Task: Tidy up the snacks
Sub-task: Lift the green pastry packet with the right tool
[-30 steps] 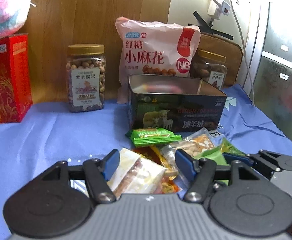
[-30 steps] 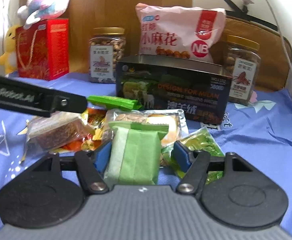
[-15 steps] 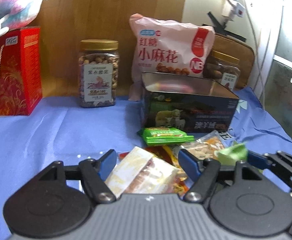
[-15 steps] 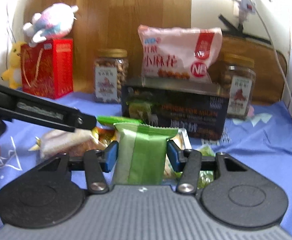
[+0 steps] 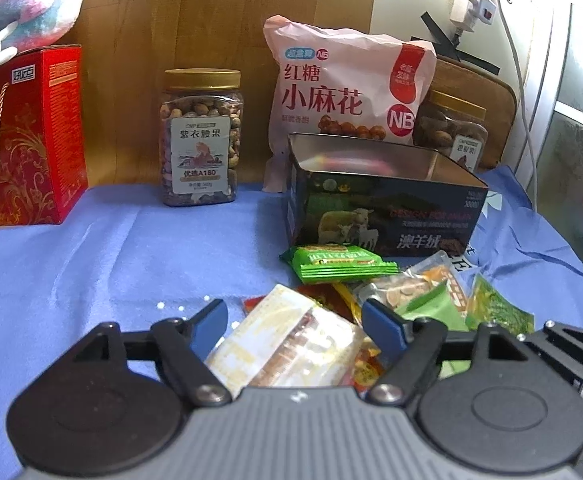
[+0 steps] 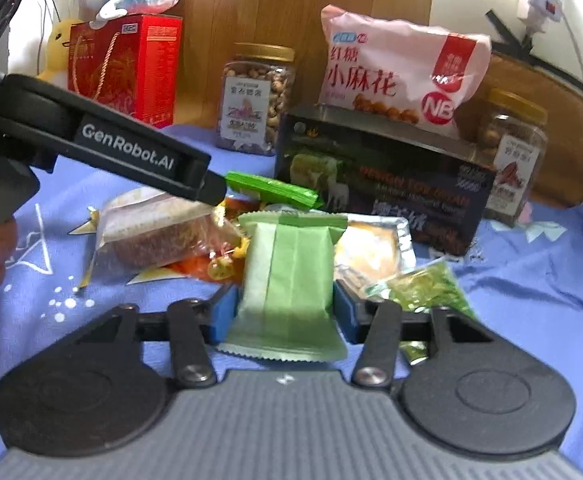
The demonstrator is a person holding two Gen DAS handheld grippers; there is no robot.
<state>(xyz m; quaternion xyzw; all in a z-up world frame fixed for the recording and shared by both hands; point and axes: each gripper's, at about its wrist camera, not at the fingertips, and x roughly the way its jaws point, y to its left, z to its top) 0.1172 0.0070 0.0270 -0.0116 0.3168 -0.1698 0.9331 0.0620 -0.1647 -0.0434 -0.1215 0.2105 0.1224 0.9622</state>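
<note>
A pale green packet (image 6: pixel 291 276) stands upright, pinched between blue pads. Behind it, loose snacks (image 6: pixel 163 236) lie heaped on the blue cloth before an open dark tin (image 5: pixel 383 208); a cream-wrapped cake (image 5: pixel 291 344) lies nearest.

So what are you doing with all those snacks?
A person is sorting snacks on a blue cloth, with a gripper in each hand. The right gripper is clamped on a pale green packet. The left gripper is opening its jaws over a see-through cake packet that lies between them, untouched. An open dark tin stands just behind the pile, probably where the snacks go.
</note>
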